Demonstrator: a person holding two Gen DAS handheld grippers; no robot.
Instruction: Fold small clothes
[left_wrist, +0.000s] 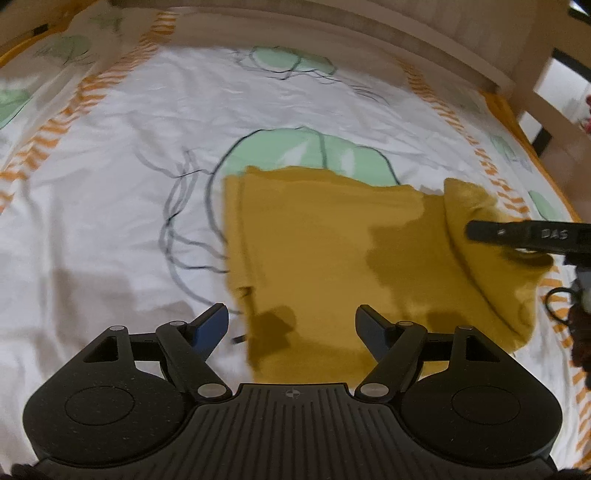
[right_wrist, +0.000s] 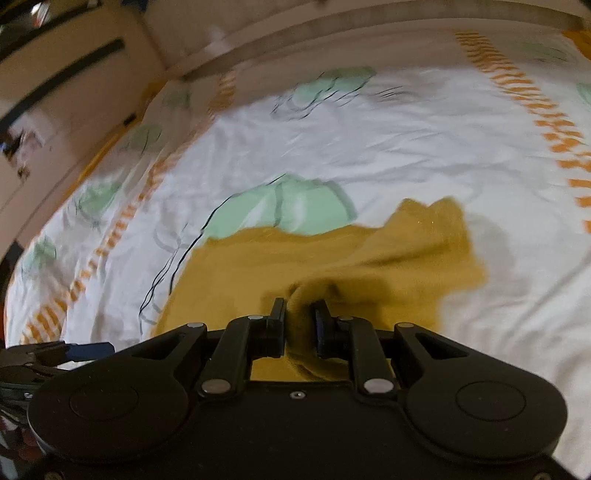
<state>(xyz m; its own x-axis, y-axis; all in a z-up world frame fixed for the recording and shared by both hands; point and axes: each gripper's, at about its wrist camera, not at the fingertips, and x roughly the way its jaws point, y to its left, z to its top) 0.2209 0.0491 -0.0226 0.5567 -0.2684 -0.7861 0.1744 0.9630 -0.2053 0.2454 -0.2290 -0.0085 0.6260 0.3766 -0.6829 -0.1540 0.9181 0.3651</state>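
Note:
A mustard-yellow garment (left_wrist: 325, 243) lies spread on the white printed bedsheet (left_wrist: 110, 177). My left gripper (left_wrist: 291, 325) hovers open over the garment's near left edge, with nothing between its blue-padded fingers. My right gripper (right_wrist: 300, 317) is shut on a bunched fold of the yellow garment (right_wrist: 280, 258), whose cloth rises up between the pads. In the left wrist view one black finger (left_wrist: 517, 236) of the right gripper comes in from the right over the garment's lifted right side. The left gripper's blue finger (right_wrist: 88, 349) shows at the lower left of the right wrist view.
The sheet carries green blobs, dark line drawings and orange dashed stripes (left_wrist: 88, 92). A wooden bed frame (left_wrist: 461, 48) runs along the far side, with rails at the right. A wooden board (right_wrist: 74, 74) stands at the left in the right wrist view. Dark cable (left_wrist: 557, 302) lies at the right edge.

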